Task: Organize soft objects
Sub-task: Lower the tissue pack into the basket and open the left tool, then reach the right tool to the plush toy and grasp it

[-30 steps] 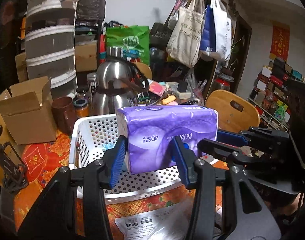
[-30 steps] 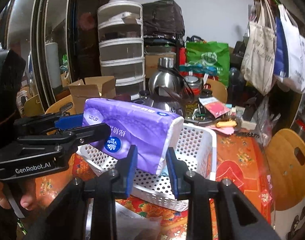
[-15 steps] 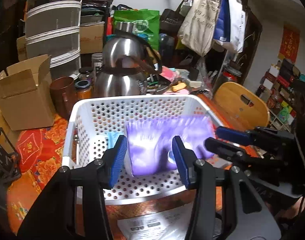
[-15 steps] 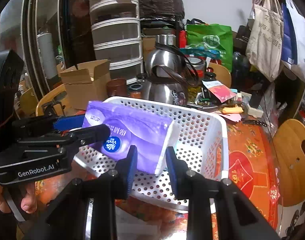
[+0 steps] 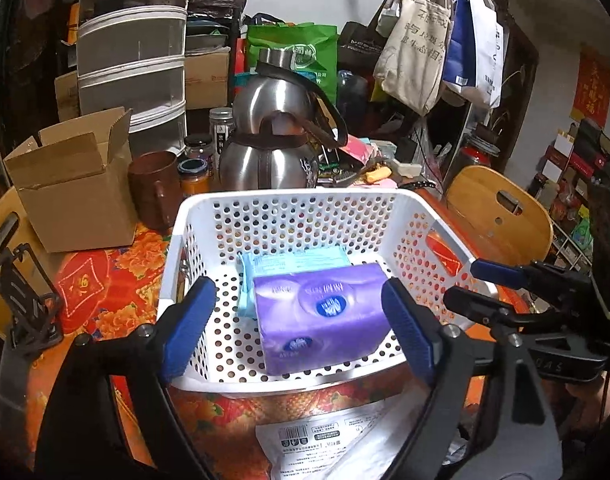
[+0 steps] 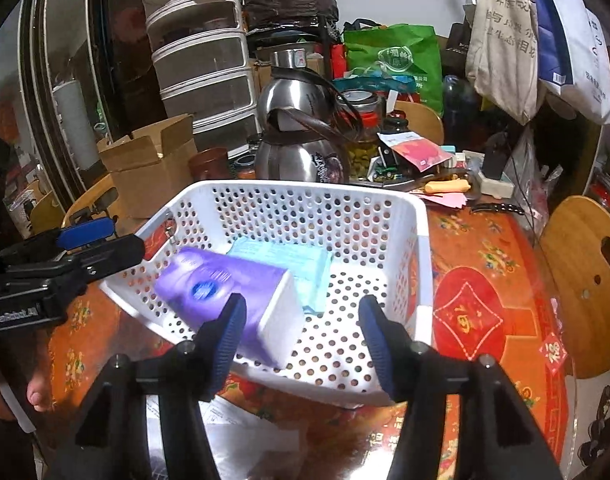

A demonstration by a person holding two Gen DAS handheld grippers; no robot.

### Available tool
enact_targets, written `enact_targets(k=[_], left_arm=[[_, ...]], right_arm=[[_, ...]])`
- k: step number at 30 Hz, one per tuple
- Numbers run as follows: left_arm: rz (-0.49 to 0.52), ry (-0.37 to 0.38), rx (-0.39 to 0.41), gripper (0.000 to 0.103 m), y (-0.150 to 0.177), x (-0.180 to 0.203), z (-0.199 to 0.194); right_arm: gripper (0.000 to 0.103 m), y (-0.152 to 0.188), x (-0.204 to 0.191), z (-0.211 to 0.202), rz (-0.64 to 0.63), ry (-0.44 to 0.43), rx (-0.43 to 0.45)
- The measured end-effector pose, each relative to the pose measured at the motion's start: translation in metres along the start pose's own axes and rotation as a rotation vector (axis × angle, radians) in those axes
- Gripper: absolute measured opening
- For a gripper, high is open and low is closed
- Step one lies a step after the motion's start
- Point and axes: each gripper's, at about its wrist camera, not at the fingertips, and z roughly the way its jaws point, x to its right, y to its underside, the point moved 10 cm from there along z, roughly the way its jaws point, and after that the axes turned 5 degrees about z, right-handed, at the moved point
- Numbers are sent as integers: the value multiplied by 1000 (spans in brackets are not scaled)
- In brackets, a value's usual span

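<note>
A purple tissue pack [image 5: 325, 316] [image 6: 217, 288] lies in the white perforated basket [image 5: 289, 196] [image 6: 305, 188], partly on top of a light blue pack [image 5: 289, 260] [image 6: 289, 260]. My left gripper [image 5: 296, 285] hovers over the near rim with its jaws opening; the purple pack sits between the blue pads without touching them. My right gripper [image 6: 302, 301] is at the pack's white end, jaws also opening. Its left pad overlaps the blurred pack in the picture but does not press on it. Each gripper shows at the edge of the other's view.
Behind the basket stand a steel kettle [image 5: 273, 136], a brown cup [image 5: 153, 188], jars and an open cardboard box [image 5: 73, 184]. A plastic mailing bag [image 5: 345, 440] lies on the red patterned table in front. A wooden chair [image 5: 501, 208] is at the right.
Both grippers came down with the purple pack from above the basket into it. Their jaws then widened and let it go; it now rests on the basket floor.
</note>
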Motion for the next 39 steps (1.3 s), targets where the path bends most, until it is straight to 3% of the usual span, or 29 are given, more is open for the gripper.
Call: enact_targets(k=[10,16,19,23,28,33,35,37,38,39], left_arm=[[-47,-39,-26,84,34,-12,-12],[-57,-141,-61,84,100,-18,-49],[-62,-126,-84,84,136,-11,-63],[-73,-83,-19,84,172,16,-100],[-25,-9,31,84,190,70,-126],[41,30,46,84,193,114,-125],[48,46,37,84,195,124,-121],[57,67,29,82,198,134,-117],[71,54,26,75,200,138,-114],[81,52,20,69,201,140,-111]], right_arm=[[61,13,-3,-8,-8,-9,-3],[69,50,11,-46,26,-48,29],[72,84,24,-68,43,-41,37],[72,135,42,-94,84,-28,45],[72,200,38,-113,116,-66,18],[72,216,30,-119,132,-85,34],[67,216,22,-118,96,-69,41],[52,215,15,-115,74,-65,39],[39,215,12,-113,79,-83,34],[34,216,10,-111,84,-94,28]])
